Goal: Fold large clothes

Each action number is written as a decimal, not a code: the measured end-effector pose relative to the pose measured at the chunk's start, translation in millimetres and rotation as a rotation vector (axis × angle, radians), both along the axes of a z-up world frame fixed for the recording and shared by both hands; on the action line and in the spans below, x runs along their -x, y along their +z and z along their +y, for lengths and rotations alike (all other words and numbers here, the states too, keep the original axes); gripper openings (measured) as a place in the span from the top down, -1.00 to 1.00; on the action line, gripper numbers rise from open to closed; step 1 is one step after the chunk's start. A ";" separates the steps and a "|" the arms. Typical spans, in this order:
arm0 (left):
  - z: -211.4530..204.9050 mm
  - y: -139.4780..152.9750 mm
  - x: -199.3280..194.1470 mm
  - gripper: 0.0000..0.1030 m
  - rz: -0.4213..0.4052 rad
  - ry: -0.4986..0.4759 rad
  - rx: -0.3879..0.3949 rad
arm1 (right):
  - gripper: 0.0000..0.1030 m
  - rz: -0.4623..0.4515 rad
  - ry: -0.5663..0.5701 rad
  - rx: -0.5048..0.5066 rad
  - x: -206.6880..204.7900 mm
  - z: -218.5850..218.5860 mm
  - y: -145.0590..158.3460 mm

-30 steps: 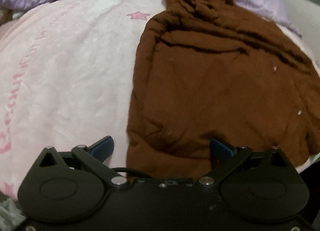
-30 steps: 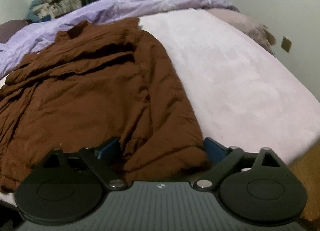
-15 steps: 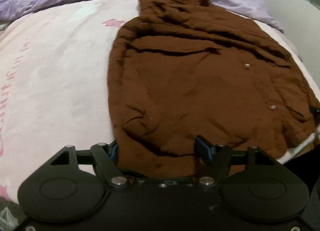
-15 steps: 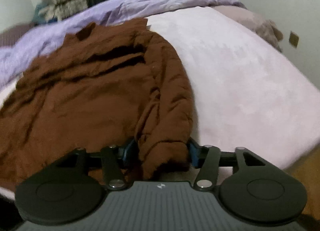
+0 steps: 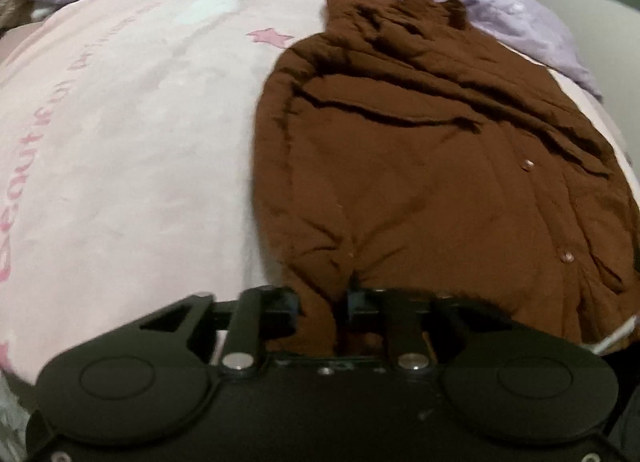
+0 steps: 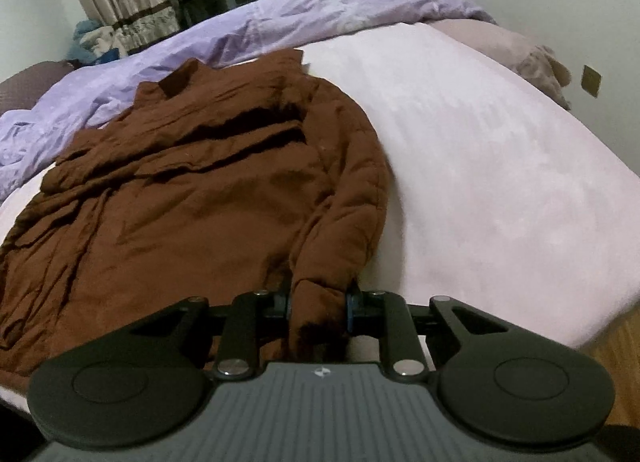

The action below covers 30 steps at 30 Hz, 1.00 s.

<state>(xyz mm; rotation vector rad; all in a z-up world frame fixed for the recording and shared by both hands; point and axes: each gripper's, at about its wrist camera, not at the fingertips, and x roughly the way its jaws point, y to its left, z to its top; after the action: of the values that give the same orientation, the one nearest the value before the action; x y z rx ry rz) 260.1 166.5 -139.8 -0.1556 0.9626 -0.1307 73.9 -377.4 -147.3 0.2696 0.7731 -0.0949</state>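
The brown padded jacket [image 5: 432, 190] is soft and bulky. The left gripper [image 5: 320, 304] and right gripper [image 6: 318, 304] are closing on its hem corners at 6 o'clock; hold there.

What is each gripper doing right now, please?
Left gripper: jaws closing, pinching the near hem of the brown padded fabric jacket.
Right gripper: jaws closing, pinching the jacket's sleeve cuff.

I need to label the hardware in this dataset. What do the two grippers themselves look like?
Both have black linkage arms with silver pivot bolts, round black discs at either side and blue finger pads. The left gripper has a plain black body; the right gripper has a ribbed grey body bearing a small white mark. No hands or sleeves show.
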 end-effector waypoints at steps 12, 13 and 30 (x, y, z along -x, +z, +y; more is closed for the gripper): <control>-15.6 13.9 -2.6 0.78 -0.054 0.032 -0.070 | 0.58 -0.059 -0.066 -0.012 -7.4 6.4 30.3; -14.5 19.5 -8.9 0.78 -0.068 0.034 -0.068 | 0.58 -0.081 -0.071 -0.035 -12.6 3.0 38.2; 8.4 149.8 -242.4 -0.42 -0.339 0.226 0.199 | -0.43 -0.378 -0.066 -0.219 -271.4 -43.4 144.2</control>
<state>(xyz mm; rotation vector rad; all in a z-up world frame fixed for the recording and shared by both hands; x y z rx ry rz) 502.5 174.9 10.0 -0.4107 0.5875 -0.0415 345.3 -420.8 -3.1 0.5050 0.3981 -0.0202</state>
